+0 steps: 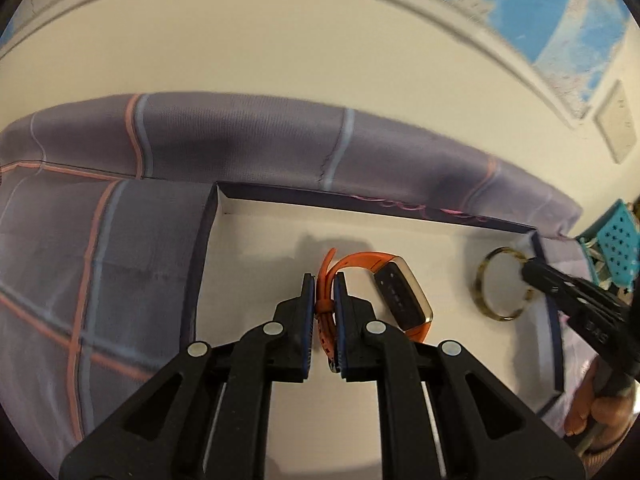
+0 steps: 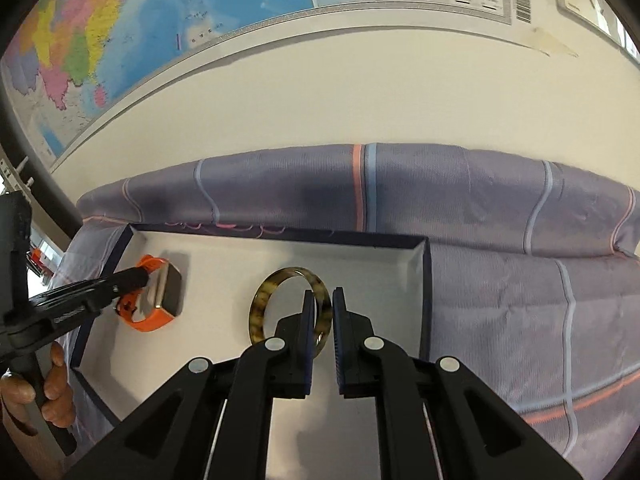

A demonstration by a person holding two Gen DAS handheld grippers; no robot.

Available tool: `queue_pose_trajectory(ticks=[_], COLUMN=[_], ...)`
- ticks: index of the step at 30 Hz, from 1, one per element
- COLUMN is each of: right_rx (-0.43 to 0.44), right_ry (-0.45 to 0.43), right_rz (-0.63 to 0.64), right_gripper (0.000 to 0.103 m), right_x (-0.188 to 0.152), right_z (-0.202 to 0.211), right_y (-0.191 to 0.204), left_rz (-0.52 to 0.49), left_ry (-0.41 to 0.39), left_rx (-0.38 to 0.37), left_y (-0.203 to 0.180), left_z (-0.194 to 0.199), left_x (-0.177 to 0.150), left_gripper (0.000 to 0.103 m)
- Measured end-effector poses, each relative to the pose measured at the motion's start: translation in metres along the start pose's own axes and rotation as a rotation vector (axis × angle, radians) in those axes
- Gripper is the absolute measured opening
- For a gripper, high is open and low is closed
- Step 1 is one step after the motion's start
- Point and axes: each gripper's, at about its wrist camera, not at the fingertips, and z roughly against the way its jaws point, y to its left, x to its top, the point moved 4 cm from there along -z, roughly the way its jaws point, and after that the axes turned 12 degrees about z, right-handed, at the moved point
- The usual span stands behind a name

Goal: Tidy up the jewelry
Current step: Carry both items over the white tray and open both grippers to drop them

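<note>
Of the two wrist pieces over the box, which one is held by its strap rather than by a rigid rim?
The orange watch: the left gripper pinches its strap. The tortoiseshell bangle is a rigid ring, held by the right gripper.

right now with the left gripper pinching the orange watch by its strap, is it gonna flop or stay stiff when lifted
Probably floppy: the orange watch is held by the left gripper on its thin, curled strap only. The case hangs off to one side, so it will likely sag and swing. The rubbery-looking strap should not slip much.
</note>
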Motion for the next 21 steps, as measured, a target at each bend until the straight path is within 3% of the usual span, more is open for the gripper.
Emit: queue_pose_trajectory(ticks=[13,15,17,21], right_rx=[-0.073,-0.066,-0.076,0.002], right_ry=[0.033,0.004,-0.03,-0.093], right_rz=[0.01,0.024,0.046,0.088], right_gripper=[0.008,0.023,0.03,0.044], right_x=[0.001,-0.001,-0.004,-0.019], right_z=[-0.006,0.005,0.021,0.058], right_y=[-0.004,-0.001,0.002,0.014], left_rz=[0.013,0.012,-0.003,-0.056], left_ry=[0.01,-0.027,-0.087,-0.205], left_rx=[0.001,-0.004,0.002,0.027], left_y=[-0.012,-0.011,-0.009,-0.01], left_z=[-0.005,0.005,0.018,0.052], left_x=[0.015,0.014,0.013,0.001], left_gripper=[0.012,0.019,0.027,0.043])
